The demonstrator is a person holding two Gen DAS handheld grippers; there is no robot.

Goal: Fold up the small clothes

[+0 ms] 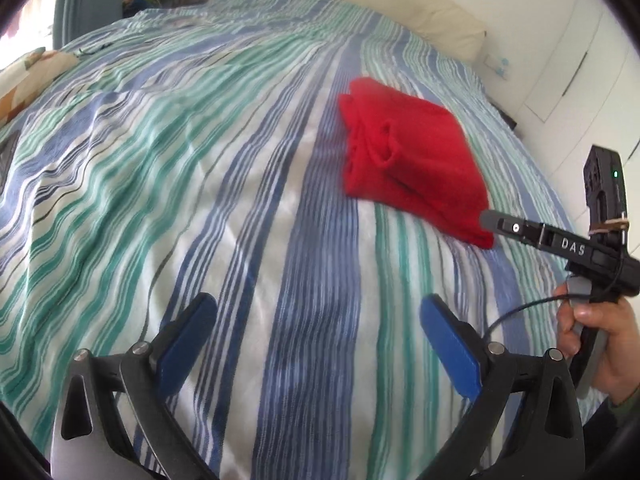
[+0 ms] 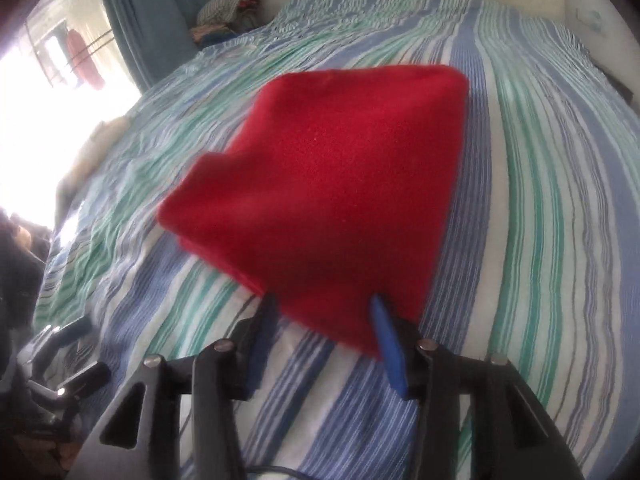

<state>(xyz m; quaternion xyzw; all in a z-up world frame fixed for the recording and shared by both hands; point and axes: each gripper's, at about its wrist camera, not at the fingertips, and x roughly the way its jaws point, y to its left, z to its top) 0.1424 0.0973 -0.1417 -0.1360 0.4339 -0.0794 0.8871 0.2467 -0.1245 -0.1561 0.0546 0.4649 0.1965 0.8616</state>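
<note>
A bed covered w/ a striped sheet [image 1: 248,184] in blue, green and white fills both views. A folded red garment [image 1: 408,160] is laid flat on the sheet, towards the right side of the bed as seen from the left wrist cam; layered folds are visible along its left edge.

Left gripper [image 1: 318,316]: seen low in its own cam, blue pads spread wide apart, nothing between them, only bare sheet beneath. It is held well apart from the garment.

Right gripper [image 2: 324,308]: seen at the near corner of the garment [image 2: 332,184]. Its two blue-padded fingers are parted, w/ the corner of the red cloth lying between them. Whether the pads press on the cloth can't be told for sure; a gap seems to be left either side. In the left cam the same gripper [image 1: 490,220] is seen side-on, tip touching the garment's near corner, gripped by a hand [image 1: 600,344] at the right edge, a thin cable hanging below.

Background: a cream pillow [image 1: 436,20] at the head of the bed, a blue curtain [image 2: 160,12] beside a bright window, and a pile of clothes [image 2: 228,8] far back. Both views are slightly blurred.
</note>
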